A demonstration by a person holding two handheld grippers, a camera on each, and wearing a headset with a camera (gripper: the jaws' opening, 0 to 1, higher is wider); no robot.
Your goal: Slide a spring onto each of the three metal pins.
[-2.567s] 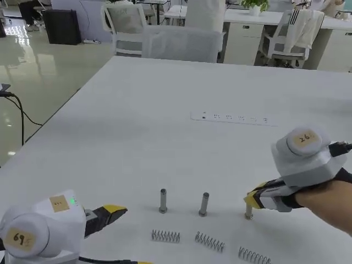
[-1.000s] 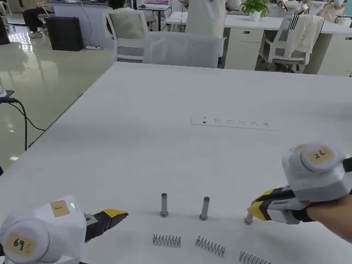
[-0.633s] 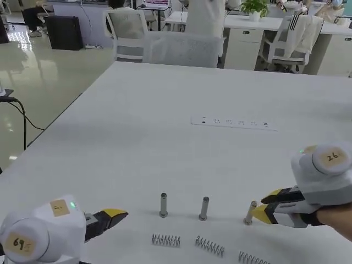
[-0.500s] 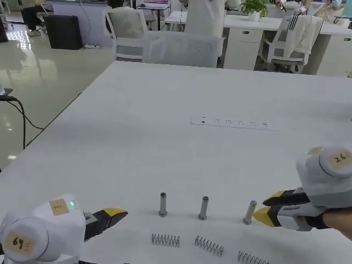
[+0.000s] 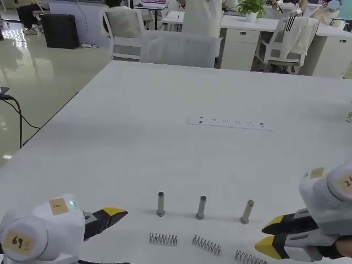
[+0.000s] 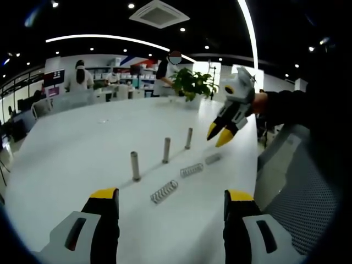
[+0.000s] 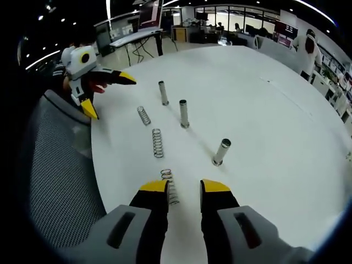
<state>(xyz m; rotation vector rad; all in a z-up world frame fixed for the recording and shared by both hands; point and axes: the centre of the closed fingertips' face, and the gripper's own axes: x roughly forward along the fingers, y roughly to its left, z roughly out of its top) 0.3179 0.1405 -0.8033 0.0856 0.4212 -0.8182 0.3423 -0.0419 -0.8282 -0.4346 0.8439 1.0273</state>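
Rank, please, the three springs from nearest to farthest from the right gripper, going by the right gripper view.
1. Right-end spring, just at the tips of the right gripper.
2. Middle spring, farther ahead.
3. Left-end spring, farthest ahead, at the row's other end.

Your rightmost spring (image 5: 247,257) slips off the bottom edge of the head view, its far end lost behind your right gripper (image 5: 260,236). That gripper's body is clipped by the lower right corner. The markings on the power strip (image 5: 230,122), upper middle, are too small to read.
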